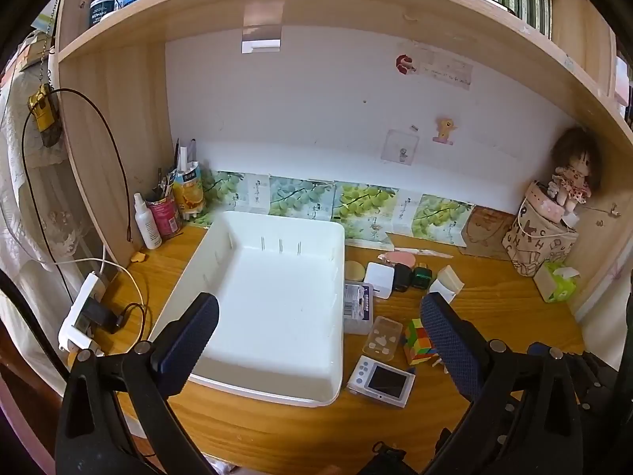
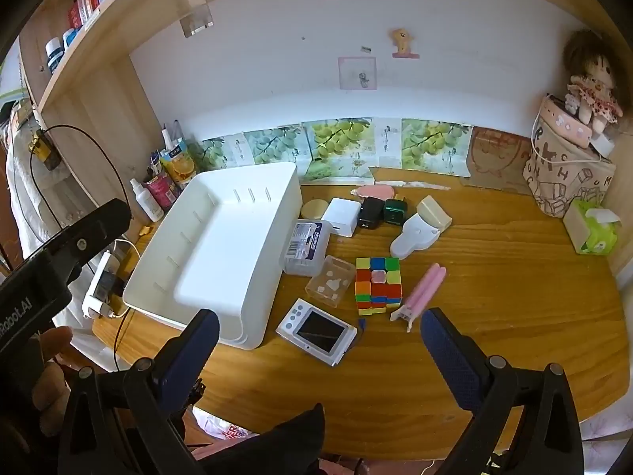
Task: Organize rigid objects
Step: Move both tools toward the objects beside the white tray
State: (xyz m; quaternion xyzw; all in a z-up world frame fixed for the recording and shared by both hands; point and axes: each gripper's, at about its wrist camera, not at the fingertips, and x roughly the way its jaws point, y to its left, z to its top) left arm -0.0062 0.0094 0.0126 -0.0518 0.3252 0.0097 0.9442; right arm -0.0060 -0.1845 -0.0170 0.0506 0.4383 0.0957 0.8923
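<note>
Two grippers hang over the wooden desk (image 2: pixel 514 277), both spread wide with nothing between their pads. The left gripper (image 1: pixel 318 328) is above the near end of the white tray (image 1: pixel 277 297), which holds nothing; its left finger covers the tray's near left corner, its right finger hangs over the desk past the tray's right wall. The right gripper (image 2: pixel 318 340) hovers over bare wood, with a small screen gadget (image 2: pixel 316 332) just ahead between its fingers. Beyond that lie a colourful puzzle cube (image 2: pixel 378 285) and, touching its right side, a pink folding stand (image 2: pixel 421 291). Left of the cube sit a clear little box (image 2: pixel 330 283) and a clear labelled case (image 2: pixel 306 245), the case just beside the tray wall. Farther out are a white charger (image 2: pixel 342 215), a black plug (image 2: pixel 371 211), a green block (image 2: pixel 395 210) and a white handheld device (image 2: pixel 419 233). A power strip (image 1: pixel 81 316) lies left of the tray.
</note>
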